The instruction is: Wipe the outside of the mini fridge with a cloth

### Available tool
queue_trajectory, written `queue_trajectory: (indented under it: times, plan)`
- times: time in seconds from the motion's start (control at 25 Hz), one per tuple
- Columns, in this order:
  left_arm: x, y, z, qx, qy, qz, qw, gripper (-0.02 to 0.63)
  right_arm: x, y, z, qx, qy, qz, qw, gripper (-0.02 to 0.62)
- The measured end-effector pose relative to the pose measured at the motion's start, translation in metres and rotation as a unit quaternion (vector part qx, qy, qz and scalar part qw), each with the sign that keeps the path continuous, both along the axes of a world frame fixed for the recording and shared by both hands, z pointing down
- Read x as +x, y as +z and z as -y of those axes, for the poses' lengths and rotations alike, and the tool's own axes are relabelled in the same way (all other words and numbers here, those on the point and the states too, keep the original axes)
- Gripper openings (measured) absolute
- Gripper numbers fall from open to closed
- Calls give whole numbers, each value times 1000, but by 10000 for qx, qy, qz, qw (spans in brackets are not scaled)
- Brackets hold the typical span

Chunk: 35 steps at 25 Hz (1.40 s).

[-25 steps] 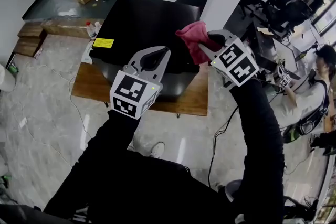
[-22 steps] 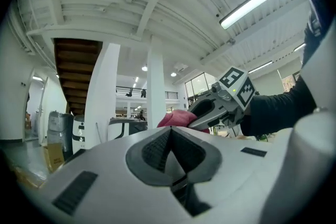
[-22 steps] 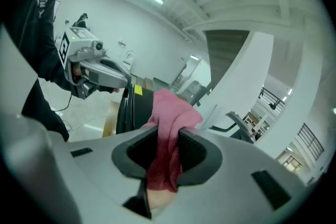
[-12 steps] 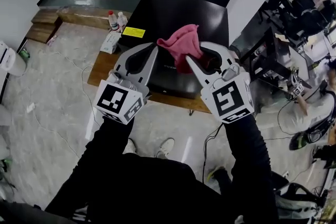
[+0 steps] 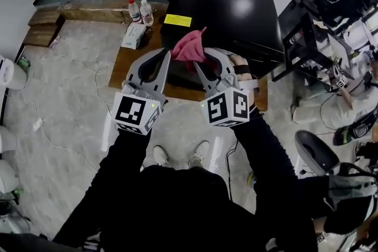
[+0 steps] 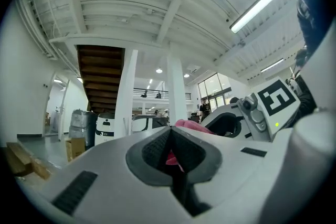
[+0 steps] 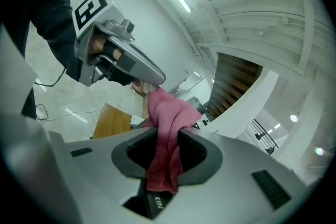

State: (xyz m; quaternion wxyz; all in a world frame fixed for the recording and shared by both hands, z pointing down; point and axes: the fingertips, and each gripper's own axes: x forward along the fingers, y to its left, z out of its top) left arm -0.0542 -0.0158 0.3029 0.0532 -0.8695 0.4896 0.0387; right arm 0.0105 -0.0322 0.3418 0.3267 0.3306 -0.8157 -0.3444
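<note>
- Left tool (image 5: 168,55), grey plastic with a marker cube, had its jaws pressed together with nothing pinched. The pink in its hollow in the left gripper view looked like the cloth beyond, seen through the gap.
- Right tool (image 5: 198,63), same build, was clamped on the crumpled pink cloth (image 5: 189,48), just beside the left tool's tip.
- Right gripper view showed the grip itself: the cloth (image 7: 167,113) ran between the jaws, with a tail hanging back into the hollow. The head view did not show that.
- Glossy black boxy mini fridge (image 5: 230,9) lay ahead of and below both tools, on a low wooden platform (image 5: 126,65) on the floor. Only the head view showed where it was.
- The cloth sat over the fridge's near top edge by the yellow label (image 5: 178,20); contact could not be told.
- Judgement: the right tool was nearer and loaded, so the wipe would run forward and down from there.
</note>
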Motion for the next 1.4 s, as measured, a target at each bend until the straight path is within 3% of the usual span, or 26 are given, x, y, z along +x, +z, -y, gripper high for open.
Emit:
queue_trajectory:
  times: [0.28, 0.56, 0.76, 1.08, 1.4]
  plan:
    - [-13, 36, -1, -223, 465, 25, 9987, 0, -18, 42, 15, 188, 530, -440, 9974, 106]
    - [-12, 62, 5, -313, 768, 12, 9966, 0, -12, 74, 35, 116, 1027, -685, 9923, 104]
    - [-3, 81, 11, -405, 946, 44, 9947, 0, -3, 83, 44, 476, 1294, -708, 9879, 106]
    - [10, 117, 21, -560, 1037, 71, 9930, 0, -3, 104, 43, 1646, 1303, -1069, 9719, 104]
    - [15, 164, 25, -686, 1091, 149, 9915, 0, -7, 159, 44, 1783, 1040, -1255, 9704, 104]
